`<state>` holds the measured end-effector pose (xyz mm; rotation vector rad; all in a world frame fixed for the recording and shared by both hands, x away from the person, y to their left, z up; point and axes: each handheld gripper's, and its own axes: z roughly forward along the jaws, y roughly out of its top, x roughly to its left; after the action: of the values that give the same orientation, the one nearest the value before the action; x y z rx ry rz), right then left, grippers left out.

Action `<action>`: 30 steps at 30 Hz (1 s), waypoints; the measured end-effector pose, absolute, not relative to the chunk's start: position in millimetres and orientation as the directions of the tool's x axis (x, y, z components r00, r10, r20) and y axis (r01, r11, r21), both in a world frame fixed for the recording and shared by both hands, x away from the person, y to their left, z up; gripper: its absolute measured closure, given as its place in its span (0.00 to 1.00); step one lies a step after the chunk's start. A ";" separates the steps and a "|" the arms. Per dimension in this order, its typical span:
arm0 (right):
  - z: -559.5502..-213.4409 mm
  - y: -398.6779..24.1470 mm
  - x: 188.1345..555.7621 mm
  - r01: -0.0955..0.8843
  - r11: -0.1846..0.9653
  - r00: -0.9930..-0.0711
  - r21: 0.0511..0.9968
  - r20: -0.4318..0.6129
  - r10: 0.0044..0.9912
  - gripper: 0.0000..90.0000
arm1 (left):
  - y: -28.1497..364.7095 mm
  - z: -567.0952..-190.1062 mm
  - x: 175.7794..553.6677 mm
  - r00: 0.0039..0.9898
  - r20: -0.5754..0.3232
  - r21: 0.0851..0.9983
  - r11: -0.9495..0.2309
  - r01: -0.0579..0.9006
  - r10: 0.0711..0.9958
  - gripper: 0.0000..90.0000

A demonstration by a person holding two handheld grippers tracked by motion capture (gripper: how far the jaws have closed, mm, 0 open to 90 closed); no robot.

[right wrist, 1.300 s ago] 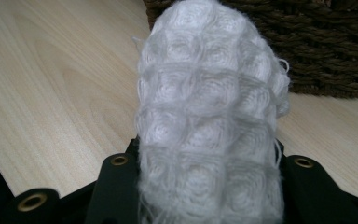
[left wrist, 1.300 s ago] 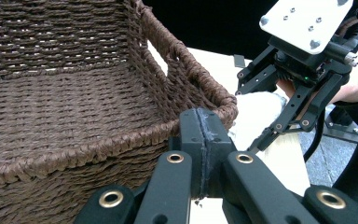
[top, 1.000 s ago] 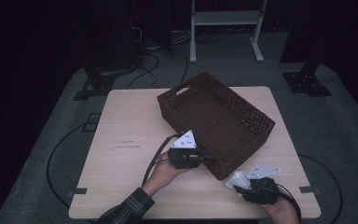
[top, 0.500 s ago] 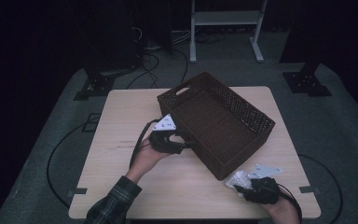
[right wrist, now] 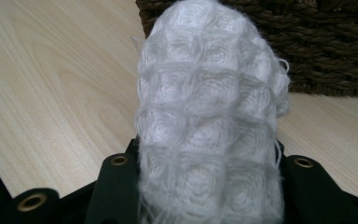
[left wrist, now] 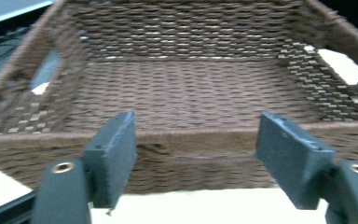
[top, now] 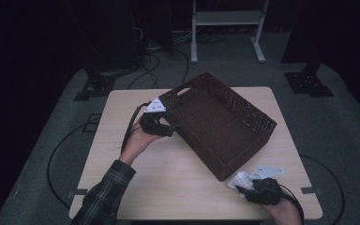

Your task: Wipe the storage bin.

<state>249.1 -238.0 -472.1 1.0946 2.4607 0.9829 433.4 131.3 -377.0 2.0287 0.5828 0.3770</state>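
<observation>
A dark brown woven basket [top: 243,110] sits empty and askew on the light wooden table [top: 122,112]. My left gripper [top: 174,127] is at the basket's left long wall, pointing into it. In the left gripper view the left gripper [left wrist: 193,140] is open, and its jaws have just been opening. Nothing is between them, and the basket's rim [left wrist: 191,133] and inside lie just ahead. At the near right corner of the table my right gripper [top: 247,186] is shut on a rolled white knitted cloth [top: 239,179]. The cloth [right wrist: 209,84] sticks up between the right gripper [right wrist: 209,158] jaws.
The basket has cut-out handles at its short ends [left wrist: 342,65]. Cables [top: 136,122] trail from the left gripper over the table's left part. Beyond the table stand a white shelf frame [top: 225,18] and dark stand bases [top: 309,84] on the grey floor.
My left hand has moved from the basket's near corner to the left and away, along its long wall. The right hand and the cloth have stayed in place.
</observation>
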 end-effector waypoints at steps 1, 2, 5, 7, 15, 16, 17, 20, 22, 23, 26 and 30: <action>-472.2 -238.0 249.1 0.551 0.482 -0.676 0.681 0.026 0.736 0.62 | 132.6 -376.5 438.1 0.836 0.027 0.866 -0.430 0.255 0.548 0.29; -472.6 -238.2 249.3 0.552 0.481 -0.675 0.681 0.027 0.737 0.62 | 133.4 -375.1 444.4 0.831 0.041 0.856 -0.448 0.258 0.555 0.28; -472.9 -238.7 249.5 0.553 0.480 -0.675 0.681 0.027 0.737 0.62 | 135.4 -370.0 454.7 0.822 0.070 0.848 -0.468 0.250 0.566 0.27; -473.0 -238.9 249.6 0.553 0.480 -0.675 0.682 0.028 0.738 0.62 | 136.6 -367.5 459.2 0.817 0.075 0.849 -0.466 0.248 0.572 0.26; -473.5 -240.8 249.8 0.556 0.476 -0.672 0.681 0.031 0.740 0.62 | 145.1 -355.3 491.1 0.804 0.089 0.831 -0.489 0.265 0.587 0.29; -473.7 -241.7 250.0 0.556 0.476 -0.671 0.681 0.030 0.741 0.62 | 147.3 -353.7 500.0 0.799 0.095 0.824 -0.498 0.272 0.593 0.31; -473.8 -241.9 250.0 0.557 0.475 -0.670 0.681 0.031 0.742 0.62 | 148.5 -353.2 504.4 0.796 0.096 0.821 -0.500 0.277 0.598 0.32; -474.2 -242.1 250.0 0.559 0.476 -0.670 0.679 0.032 0.742 0.62 | 150.8 -353.3 519.2 0.787 0.103 0.814 -0.506 0.285 0.608 0.35; -474.2 -242.2 250.0 0.560 0.475 -0.669 0.679 0.033 0.742 0.62 | 151.3 -353.7 523.6 0.781 0.108 0.816 -0.504 0.283 0.615 0.37; -474.3 -242.4 250.1 0.560 0.475 -0.670 0.679 0.034 0.742 0.62 | 151.5 -354.2 529.6 0.777 0.090 0.819 -0.490 0.299 0.624 0.37; -474.4 -243.2 250.4 0.561 0.471 -0.668 0.681 0.037 0.743 0.62 | 152.1 -356.3 540.6 0.765 0.102 0.815 -0.494 0.302 0.636 0.42; -475.0 -243.6 250.1 0.564 0.468 -0.667 0.680 0.041 0.744 0.62 | 153.0 -361.4 558.0 0.751 0.085 0.808 -0.486 0.333 0.655 0.52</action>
<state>250.1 -243.6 -475.0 1.1209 2.4582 0.9917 558.0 153.0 -361.4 2.1116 0.7401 0.4910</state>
